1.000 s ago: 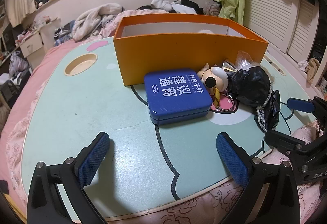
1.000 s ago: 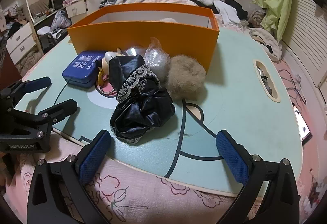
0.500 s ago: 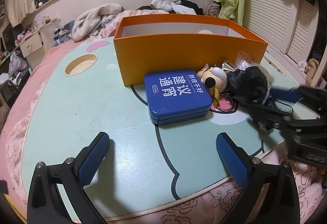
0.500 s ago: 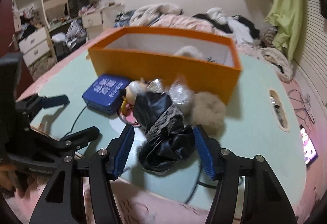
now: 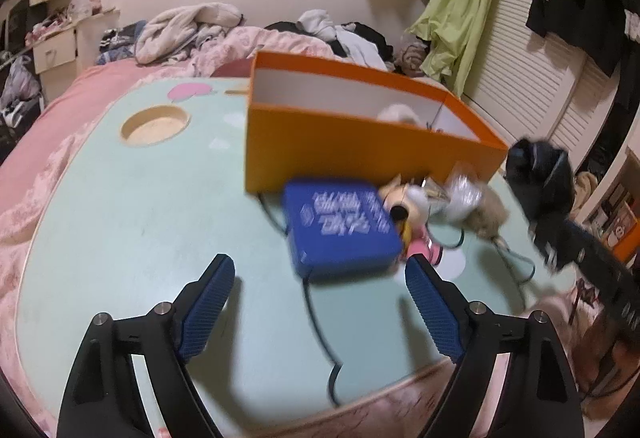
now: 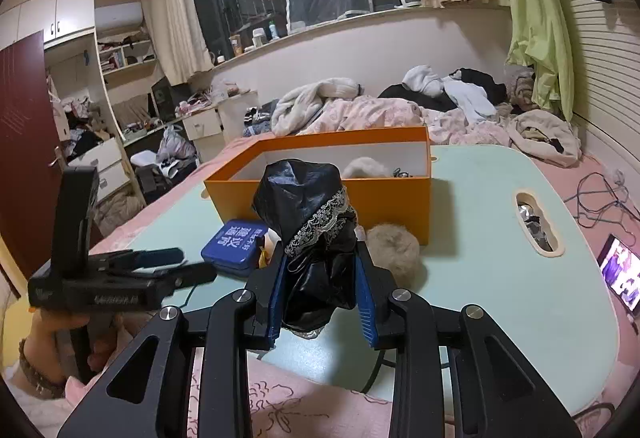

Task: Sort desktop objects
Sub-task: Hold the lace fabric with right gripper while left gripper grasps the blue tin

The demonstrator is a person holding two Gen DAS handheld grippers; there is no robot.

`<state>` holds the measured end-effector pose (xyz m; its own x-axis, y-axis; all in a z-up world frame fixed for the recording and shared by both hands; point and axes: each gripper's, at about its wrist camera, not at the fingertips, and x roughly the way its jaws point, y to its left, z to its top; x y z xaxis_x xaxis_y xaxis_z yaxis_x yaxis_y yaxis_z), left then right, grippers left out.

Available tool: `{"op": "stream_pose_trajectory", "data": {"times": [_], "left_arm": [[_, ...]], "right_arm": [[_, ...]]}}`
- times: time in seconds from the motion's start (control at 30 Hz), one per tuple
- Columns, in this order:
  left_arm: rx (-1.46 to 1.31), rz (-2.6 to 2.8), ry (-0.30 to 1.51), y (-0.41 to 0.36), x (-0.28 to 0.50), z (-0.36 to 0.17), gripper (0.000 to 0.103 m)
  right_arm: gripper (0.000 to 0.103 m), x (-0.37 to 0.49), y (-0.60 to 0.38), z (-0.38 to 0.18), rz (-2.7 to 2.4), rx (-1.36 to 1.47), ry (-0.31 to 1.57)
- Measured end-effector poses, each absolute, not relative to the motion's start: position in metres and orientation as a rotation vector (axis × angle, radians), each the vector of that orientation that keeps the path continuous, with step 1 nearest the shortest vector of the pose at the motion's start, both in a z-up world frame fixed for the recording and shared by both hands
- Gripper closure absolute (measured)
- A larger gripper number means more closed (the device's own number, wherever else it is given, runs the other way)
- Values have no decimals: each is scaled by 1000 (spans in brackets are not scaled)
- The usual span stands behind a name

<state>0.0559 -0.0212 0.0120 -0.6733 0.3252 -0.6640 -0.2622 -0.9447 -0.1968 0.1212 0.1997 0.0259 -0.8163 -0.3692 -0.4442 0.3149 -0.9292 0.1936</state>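
My right gripper (image 6: 322, 288) is shut on a black satin cloth with lace trim (image 6: 308, 206) and holds it above the table, in front of the orange box (image 6: 320, 194). The lifted cloth also shows in the left wrist view (image 5: 538, 174), right of the box (image 5: 360, 142). My left gripper (image 5: 320, 302) is open and empty, just short of the blue tin (image 5: 340, 222). A plush toy (image 5: 404, 202), a clear plastic bag (image 5: 460, 194) and a beige fur ball (image 6: 394, 248) lie beside the tin. A white fluffy thing (image 6: 366, 166) lies inside the box.
The mint-green table (image 5: 120, 218) has a round hole (image 5: 154, 122) at the far left and a slot (image 6: 534, 222) at the right. Pink bedding with heaped clothes (image 6: 360, 102) lies behind. My left gripper shows in the right wrist view (image 6: 160, 262).
My right gripper has closed on the black cloth and lifted it off the table. My left gripper has moved forward towards the blue tin.
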Motion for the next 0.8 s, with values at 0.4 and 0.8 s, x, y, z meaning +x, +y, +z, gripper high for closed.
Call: {"op": "stream_pose_trajectory", "data": {"times": [0.4, 0.8], "left_arm": [[-1132, 2594, -33, 1, 38, 7, 36], [-1124, 2650, 45, -8, 59, 2, 31]], "right_arm": [[71, 118, 193, 24, -2698, 739, -125], [71, 119, 194, 23, -2698, 751, -110]]}}
